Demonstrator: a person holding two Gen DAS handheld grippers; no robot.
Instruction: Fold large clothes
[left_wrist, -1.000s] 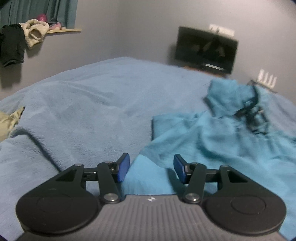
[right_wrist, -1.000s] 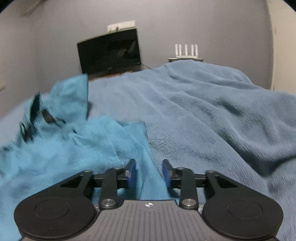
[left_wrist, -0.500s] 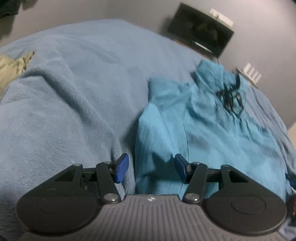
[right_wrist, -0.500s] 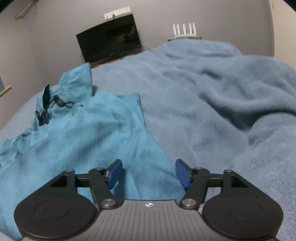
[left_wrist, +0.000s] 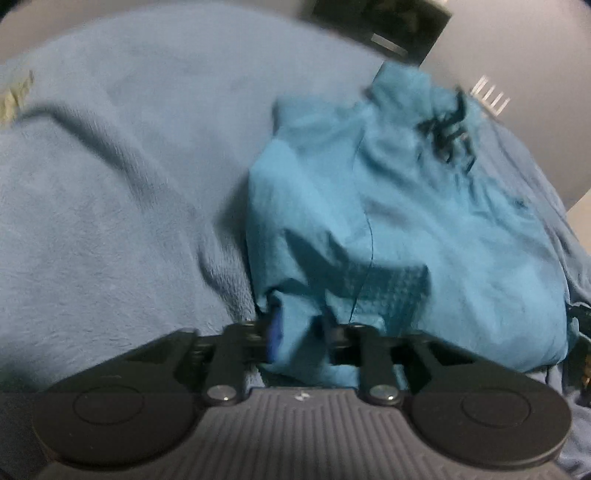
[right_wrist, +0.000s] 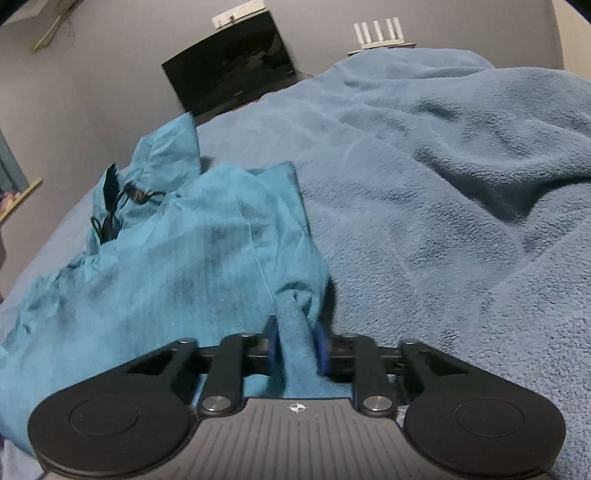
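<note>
I've got both tongs clamped on the teal garment (left_wrist: 424, 236); left tongs (left_wrist: 299, 332) pinch a bunched fold of its near edge at the garment's left corner, cloth fills the gap between the blue pads; picture is blurred there, so how deep the bite goes I can't say. Right tongs (right_wrist: 295, 339) grip a rolled ridge of the same garment (right_wrist: 177, 266) at its right near corner, fabric squeezed upright between the pads.

Garment lies on the blue blanket (left_wrist: 110, 192), stretching away from both tongs toward the far wall; its near hem is lifted into the tongs, the rest lies rumpled on the blanket; hood (right_wrist: 170, 151) stands up at the far end, with black drawstrings (right_wrist: 114, 206) just below it; in the left view the strings (left_wrist: 448, 129) sit far right of my tongs.

Blanket (right_wrist: 443, 192) runs wide and wrinkled to the right of the right tongs; dark screen (right_wrist: 232, 77) against the wall beyond the hood; white router (right_wrist: 380, 35) with aerials right of it; yellowish cloth (left_wrist: 14, 98) at the far left edge of the left view, well apart from the garment.
</note>
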